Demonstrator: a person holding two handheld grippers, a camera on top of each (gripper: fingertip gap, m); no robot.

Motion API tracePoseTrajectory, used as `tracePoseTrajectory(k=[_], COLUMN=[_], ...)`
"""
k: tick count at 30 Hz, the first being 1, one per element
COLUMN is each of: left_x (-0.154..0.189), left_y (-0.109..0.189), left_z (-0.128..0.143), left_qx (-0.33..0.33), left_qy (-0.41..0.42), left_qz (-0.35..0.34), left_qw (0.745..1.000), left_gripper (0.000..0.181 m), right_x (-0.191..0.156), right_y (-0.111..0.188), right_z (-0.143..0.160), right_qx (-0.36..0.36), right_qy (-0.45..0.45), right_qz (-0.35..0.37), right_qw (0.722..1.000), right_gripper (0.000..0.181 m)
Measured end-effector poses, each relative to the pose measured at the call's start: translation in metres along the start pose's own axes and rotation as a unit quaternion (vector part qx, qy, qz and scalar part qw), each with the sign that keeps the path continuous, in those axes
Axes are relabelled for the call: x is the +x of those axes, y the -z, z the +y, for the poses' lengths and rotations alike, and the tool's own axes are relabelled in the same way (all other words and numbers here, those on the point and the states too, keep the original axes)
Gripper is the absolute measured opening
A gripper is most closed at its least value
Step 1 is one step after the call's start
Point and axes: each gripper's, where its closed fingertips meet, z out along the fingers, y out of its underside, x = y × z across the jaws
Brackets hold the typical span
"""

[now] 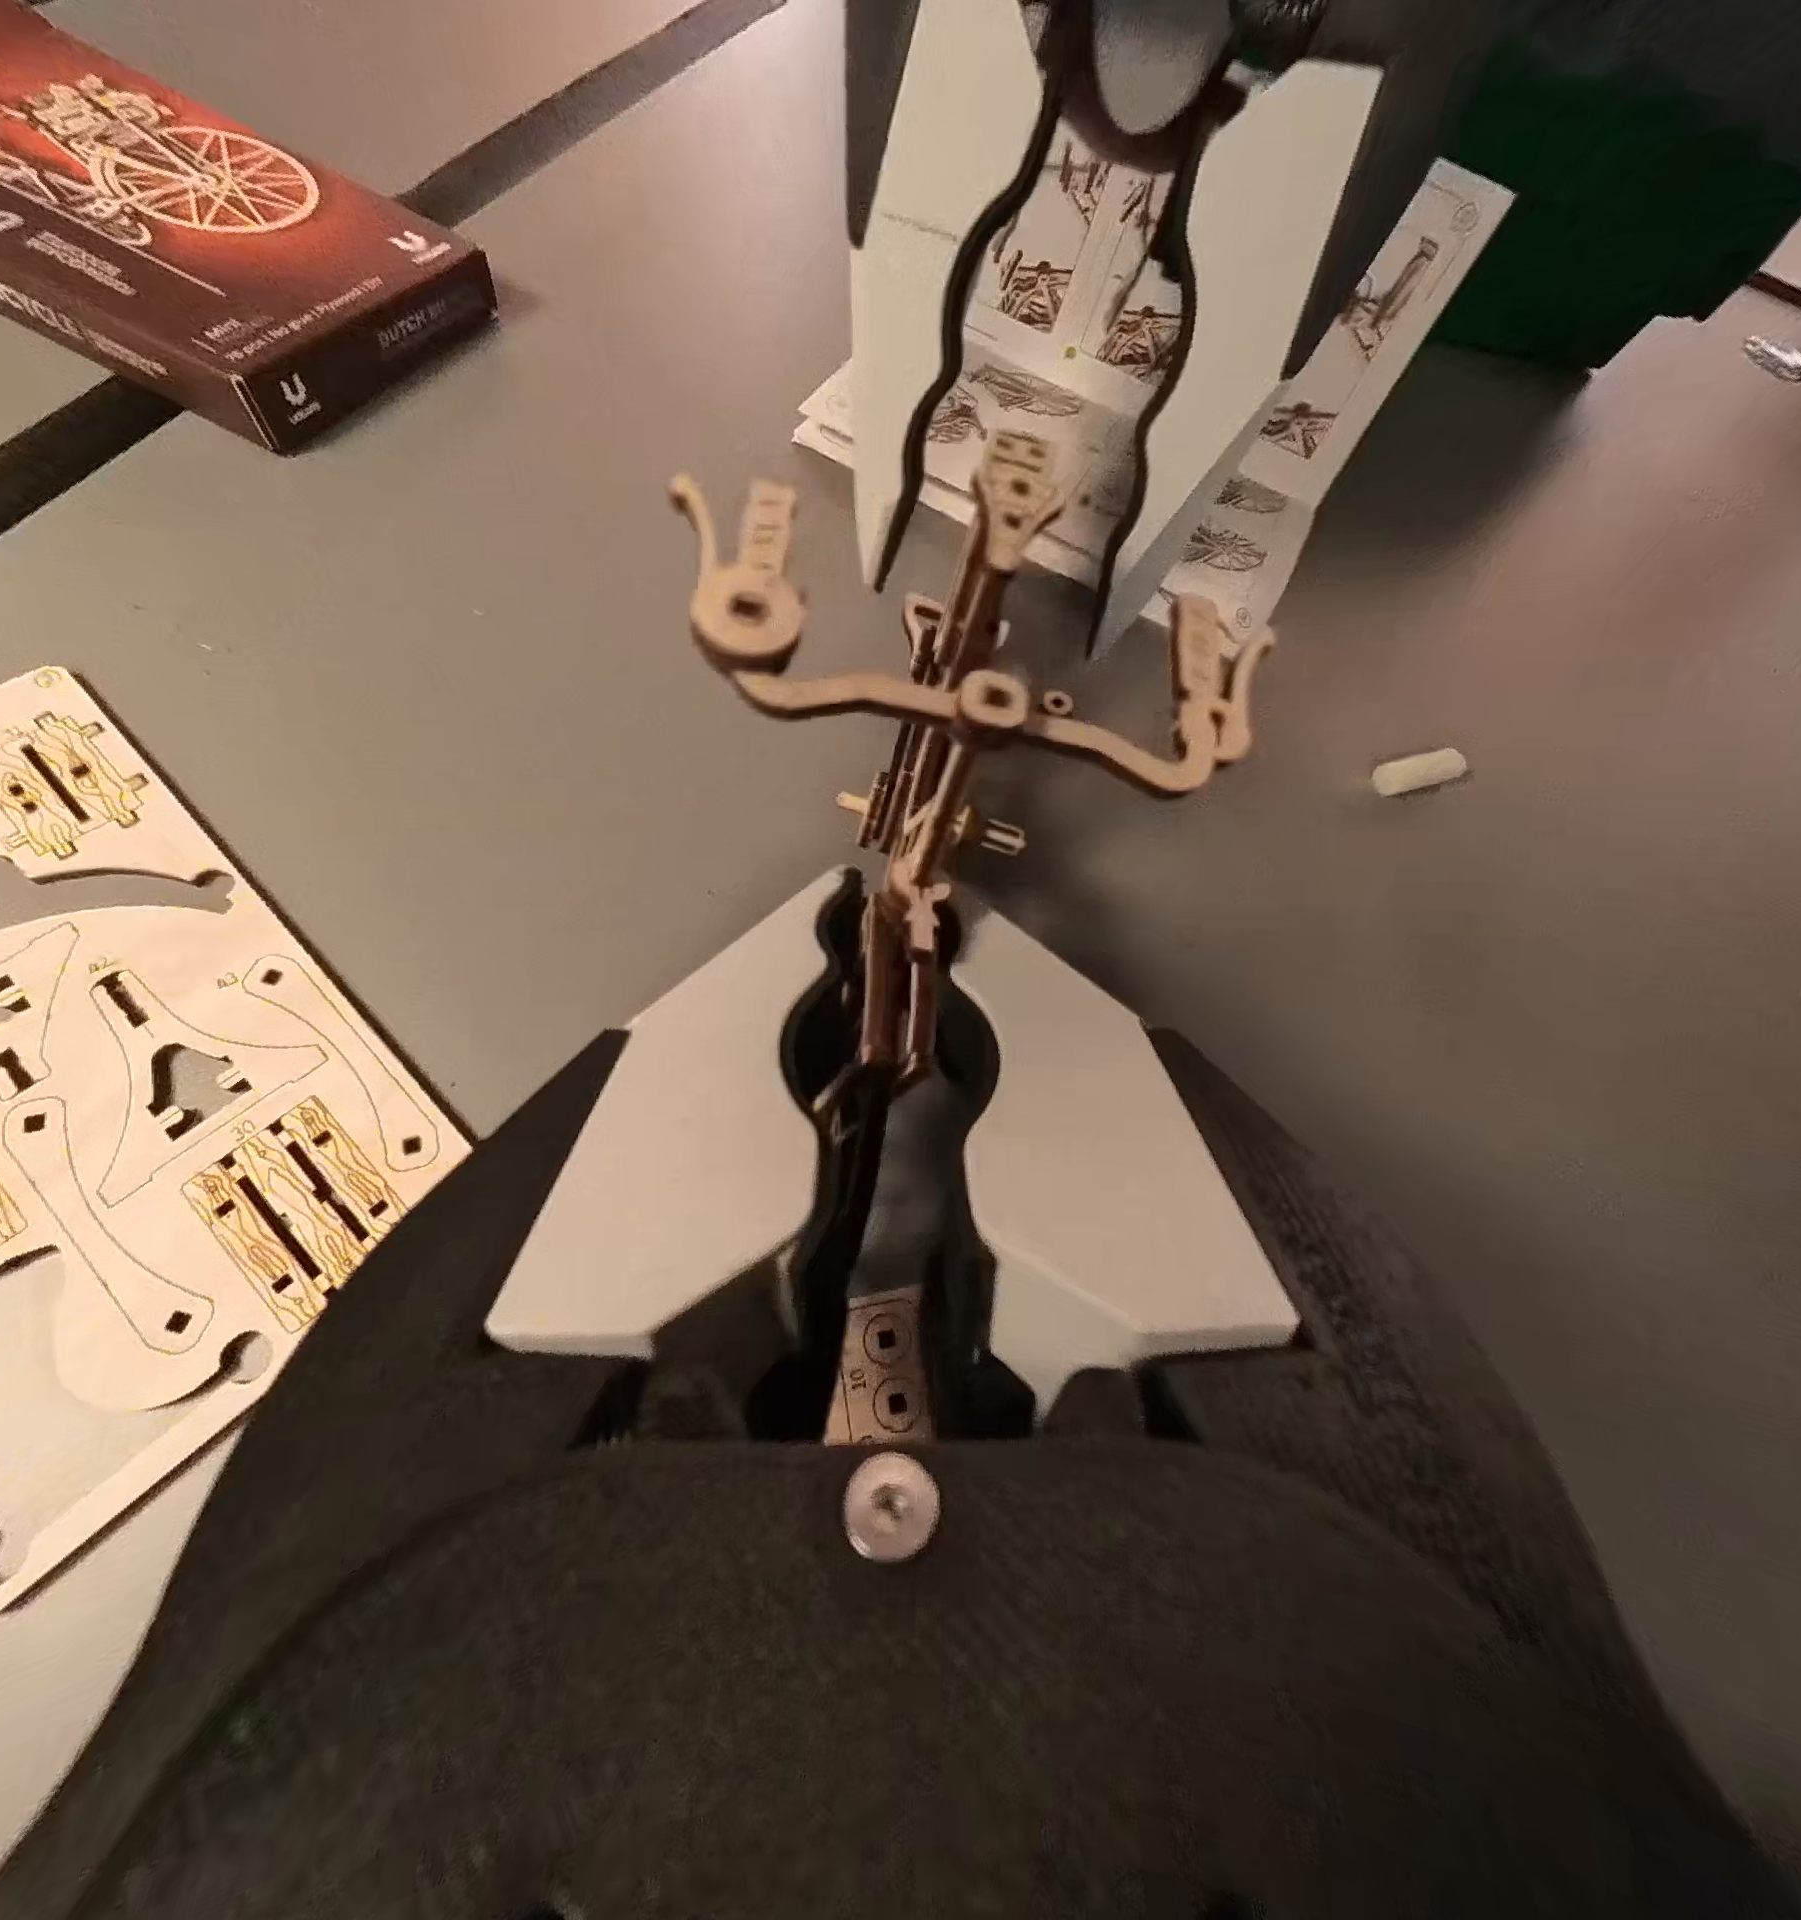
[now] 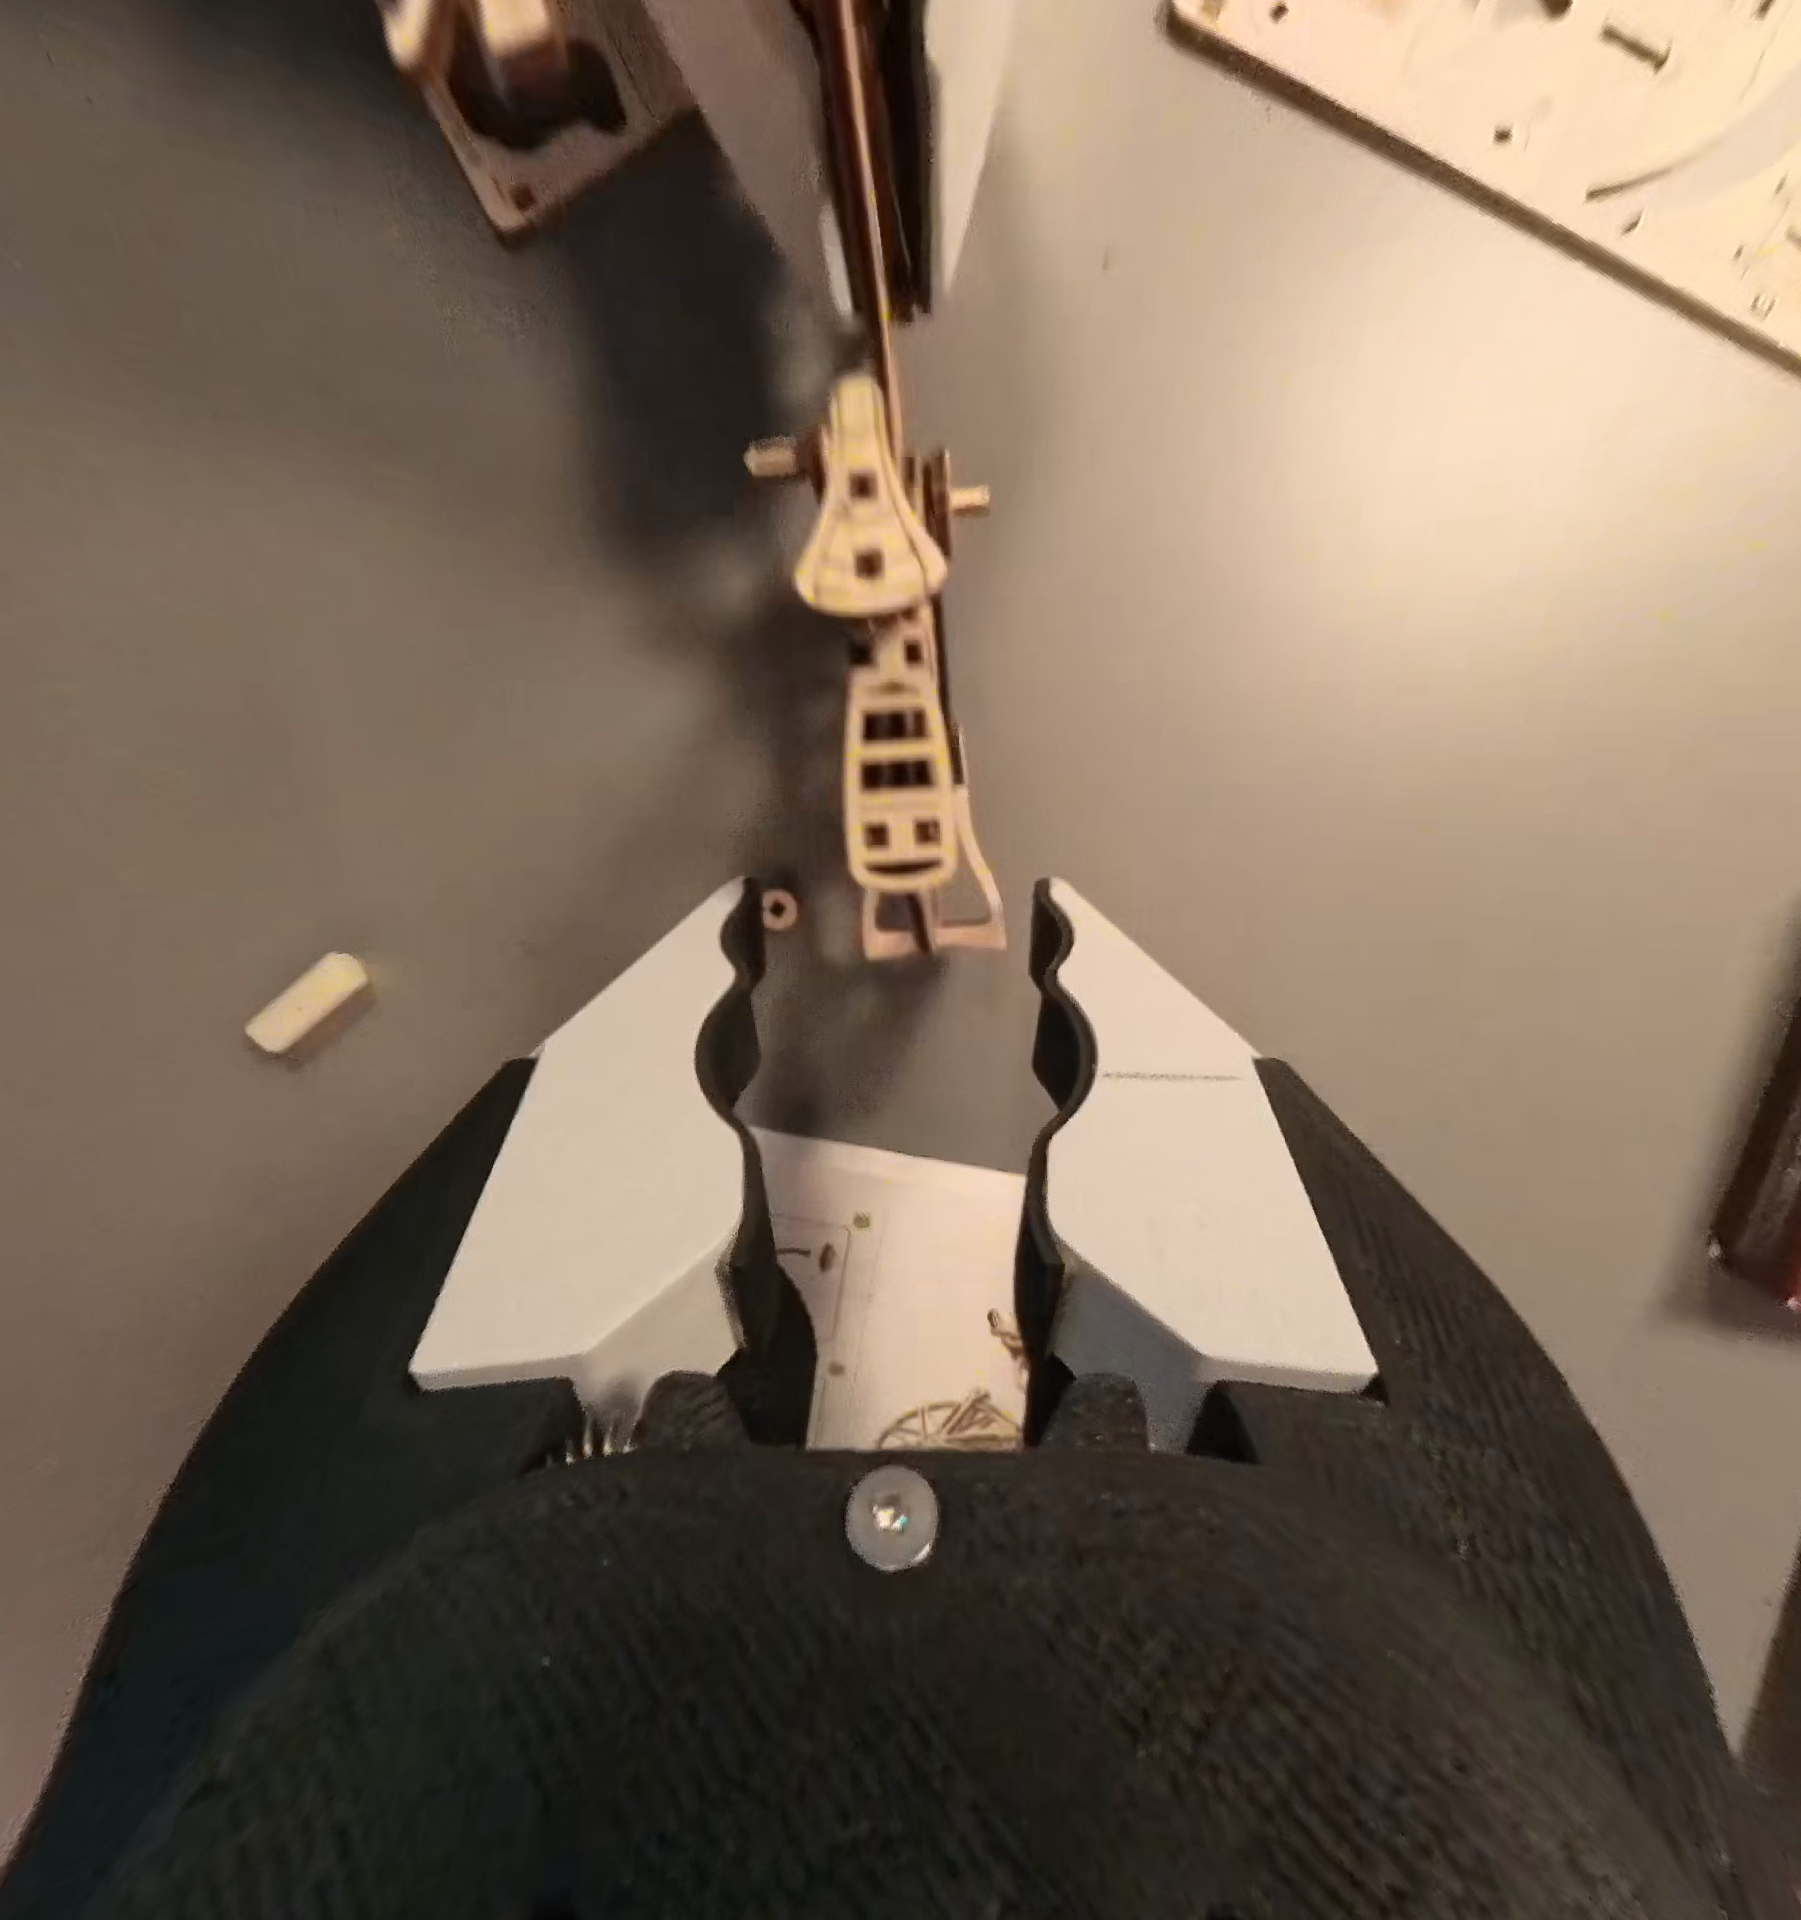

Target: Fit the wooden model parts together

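My left gripper (image 1: 901,904) is shut on a small wooden bicycle frame (image 1: 953,717) and holds it above the grey table. The frame has handlebars (image 1: 989,701) across it and a saddle at the far end. My right gripper (image 1: 989,592) is open and faces the left one, its fingers on either side of the frame's far end. In the right wrist view the right gripper (image 2: 891,894) is open and empty. The frame's saddle (image 2: 865,520) and rear rack (image 2: 896,779) hang just beyond its tips. A tiny wooden ring (image 2: 777,910) lies by the left fingertip.
A plywood parts sheet (image 1: 96,1091) lies at the left; it also shows in the right wrist view (image 2: 1602,156). A dark red kit box (image 1: 200,239) lies at the back left. A folded instruction sheet (image 1: 1083,416) lies under the right gripper. A small pale stick (image 1: 1415,777) lies at the right. There is about 9 cm between the tips of the two grippers. Between my right fingertips and the small pale stick (image 1: 1415,777) there is roughly 11 cm. Look for it in the right wrist view (image 2: 313,994) too.
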Motion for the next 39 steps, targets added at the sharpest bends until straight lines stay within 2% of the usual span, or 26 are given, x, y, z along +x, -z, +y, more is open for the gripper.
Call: tracePoseTrajectory(k=[9, 21, 25, 29, 34, 36, 38, 39], left_x=[-0.001, 0.002, 0.001, 0.003, 0.002, -0.002, -0.006, -0.006], left_y=[-0.003, -0.006, -0.005, -0.007, -0.003, 0.007, 0.031, 0.047], left_z=[0.000, 0.001, 0.001, 0.003, 0.006, 0.008, 0.015, 0.016], left_qx=[-0.032, -0.045, -0.042, -0.039, -0.042, -0.038, -0.035, -0.019], left_qy=[0.003, -0.008, -0.009, -0.019, -0.023, -0.014, -0.010, -0.012], left_qz=[0.012, 0.011, 0.006, 0.010, -0.001, -0.016, -0.052, -0.071], left_qw=[0.999, 0.999, 0.999, 0.999, 0.999, 0.999, 0.998, 0.997], left_gripper=[0.006, 0.006, 0.024, 0.025, 0.038, 0.048, 0.061, 0.061], right_x=[0.008, 0.006, 0.006, 0.004, 0.004, 0.005, 0.002, -0.002], right_y=[-0.007, -0.018, -0.015, -0.013, -0.006, 0.007, 0.029, 0.043], right_z=[0.015, 0.017, 0.024, 0.024, 0.027, 0.027, 0.024, 0.020], right_qx=[0.010, 0.003, -0.012, 0.003, -0.004, 0.009, 0.041, 0.071], right_qy=[-0.002, 0.000, -0.010, -0.018, -0.026, -0.038, -0.055, -0.058], right_qz=[0.019, -0.003, -0.003, -0.006, 0.013, 0.038, 0.076, 0.101], right_qw=[1.000, 1.000, 1.000, 1.000, 1.000, 0.999, 0.995, 0.991], right_gripper=[0.028, 0.028, 0.037, 0.032, 0.041, 0.045, 0.048, 0.047])
